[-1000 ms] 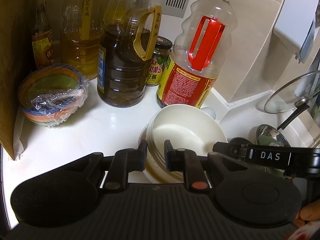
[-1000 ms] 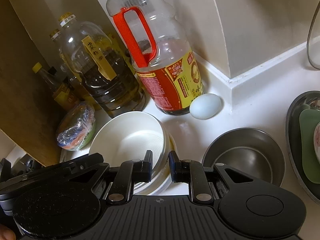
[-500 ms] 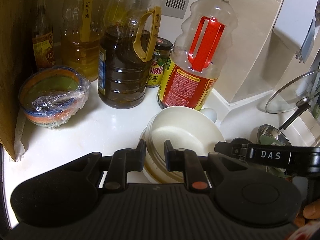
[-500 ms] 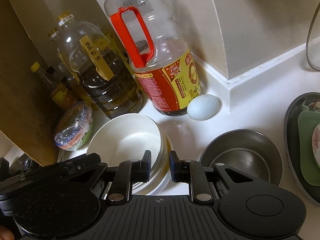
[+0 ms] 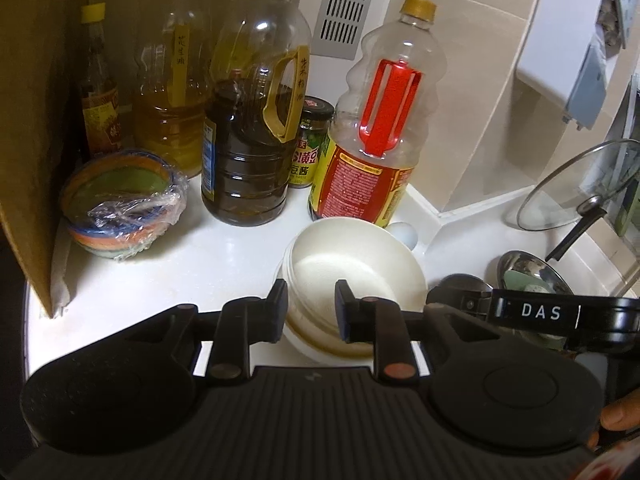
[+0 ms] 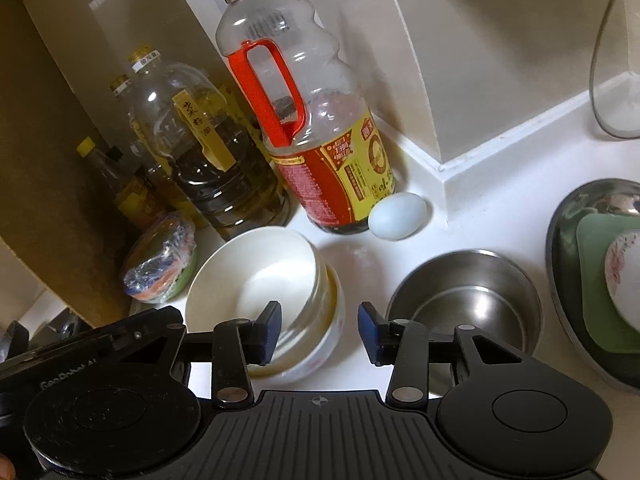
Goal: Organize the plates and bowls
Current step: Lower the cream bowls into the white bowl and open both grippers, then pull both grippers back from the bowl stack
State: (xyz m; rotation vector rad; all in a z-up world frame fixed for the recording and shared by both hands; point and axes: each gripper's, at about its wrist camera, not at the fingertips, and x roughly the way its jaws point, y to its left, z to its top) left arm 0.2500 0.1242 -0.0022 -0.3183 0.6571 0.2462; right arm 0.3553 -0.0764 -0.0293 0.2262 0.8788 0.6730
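Observation:
A stack of white bowls (image 5: 352, 276) sits on the white counter; it also shows in the right wrist view (image 6: 264, 280). My left gripper (image 5: 310, 310) has its jaws partly open astride the near rim of the stack, not pressing it. My right gripper (image 6: 318, 330) is open and empty, just in front of the stack's right side. A steel bowl (image 6: 464, 300) stands right of the stack. A steel basin (image 6: 560, 248) at the far right holds a green plate (image 6: 600, 280) and a flowered bowl (image 6: 622, 272).
Oil and sauce bottles (image 5: 248, 128) line the back wall, a red-handled one (image 6: 316, 128) close behind the stack. A plastic-wrapped coloured bowl (image 5: 120, 204) sits left by a cardboard panel (image 5: 28, 120). An egg (image 6: 398, 216) lies by the wall. A glass lid (image 5: 576, 188) leans at right.
Both grippers have opened: the right jaws spread wide off the bowl stack's rim, the left jaws widened a little. Both have drawn back slightly. The stack stays on the counter.

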